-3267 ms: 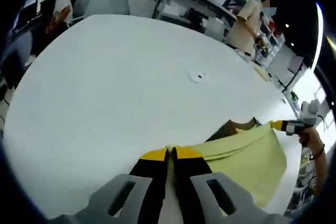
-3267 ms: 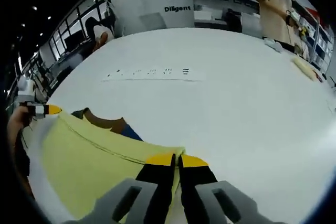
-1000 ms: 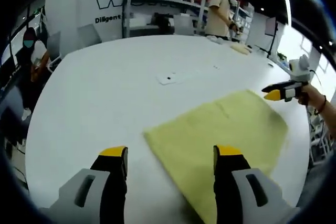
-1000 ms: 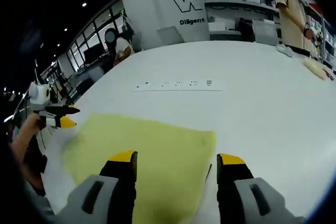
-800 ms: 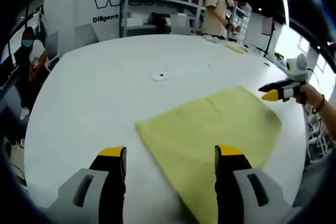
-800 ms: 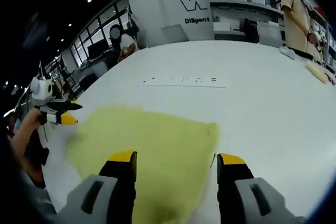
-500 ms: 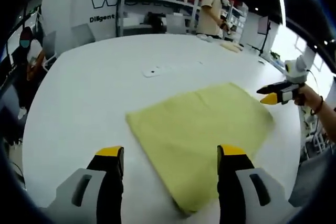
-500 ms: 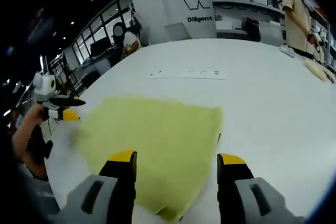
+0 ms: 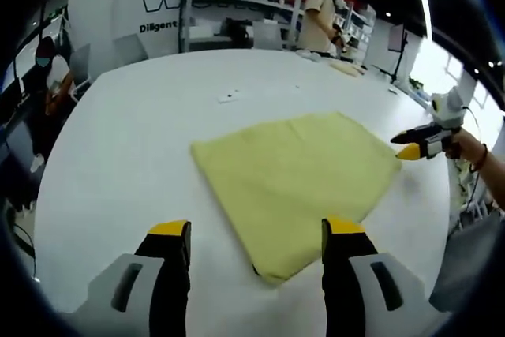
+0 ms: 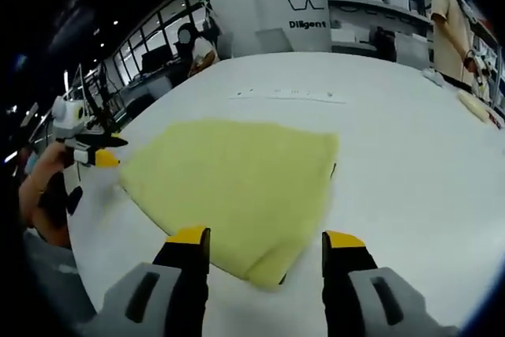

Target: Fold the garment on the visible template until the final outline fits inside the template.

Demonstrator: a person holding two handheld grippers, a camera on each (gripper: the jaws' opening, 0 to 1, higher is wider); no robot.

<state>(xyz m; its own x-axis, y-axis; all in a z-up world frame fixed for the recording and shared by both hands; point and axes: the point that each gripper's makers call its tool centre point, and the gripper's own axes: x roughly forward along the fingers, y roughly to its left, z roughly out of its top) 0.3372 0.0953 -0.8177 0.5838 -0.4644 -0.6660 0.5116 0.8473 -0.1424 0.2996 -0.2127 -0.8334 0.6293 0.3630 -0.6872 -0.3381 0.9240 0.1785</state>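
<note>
Yellow fabric, a folded garment [image 9: 296,175], lies flat as a rough rectangle near the middle of a wide white surface [image 9: 118,140]. In the left gripper view, the left hand-held gripper [image 9: 256,234] hangs just short of the garment's near corner, its yellow-tipped jaws spread wide and holding nothing. In the right gripper view, the right hand-held gripper [image 10: 267,241] sits in the same way before the near edge, jaws wide apart and empty. Each view also catches the other hand-held gripper held in the person's hand beside a far corner of the cloth, apart from it.

A short dark mark [image 10: 334,170] shows on the surface just beside the garment's right edge in the right gripper view. It may be part of the template outline, but most of any outline is hidden under the cloth, so whether the fold fits inside cannot be told.

The risks, as a judgement: the near corner looks thick with stacked layers, and a pinch there could catch only the top layer, peeling the fold open. Dragging the cloth to square it could push an edge over the template line. The soft fabric may also slide on the smooth surface when a jaw touches it.
</note>
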